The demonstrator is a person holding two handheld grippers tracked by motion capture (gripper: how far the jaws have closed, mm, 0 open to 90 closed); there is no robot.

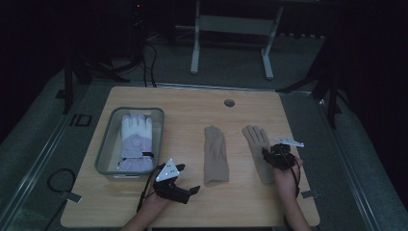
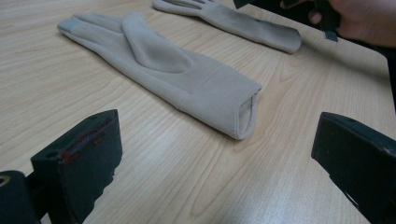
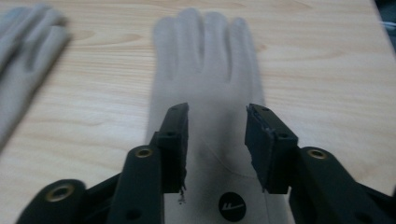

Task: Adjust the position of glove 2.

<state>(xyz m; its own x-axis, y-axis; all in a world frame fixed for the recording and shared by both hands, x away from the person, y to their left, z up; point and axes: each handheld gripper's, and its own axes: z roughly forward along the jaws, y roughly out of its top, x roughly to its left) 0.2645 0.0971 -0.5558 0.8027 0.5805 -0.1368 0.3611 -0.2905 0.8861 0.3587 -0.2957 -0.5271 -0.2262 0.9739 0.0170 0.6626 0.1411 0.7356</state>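
Two beige knit gloves lie flat on the wooden table. The middle glove (image 1: 215, 154) (image 2: 159, 65) (image 3: 23, 56) has its cuff towards me. My left gripper (image 1: 190, 179) (image 2: 215, 144) rests near the front edge, jaws spread wide, pointing at that cuff with nothing between them. The right glove (image 1: 255, 139) (image 2: 243, 23) (image 3: 205, 60) lies fingers away from me. My right gripper (image 1: 269, 153) (image 3: 217, 112) hovers over its palm, jaws partly apart and not pressing the fabric. A round black logo (image 3: 232, 206) shows between the jaws.
A clear plastic bin (image 1: 108, 144) at the left of the table holds a white and lavender ski glove (image 1: 136, 139). A round cable hole (image 1: 229, 103) sits near the far edge. Beyond the table stand a white desk frame (image 1: 195, 43) and floor cables.
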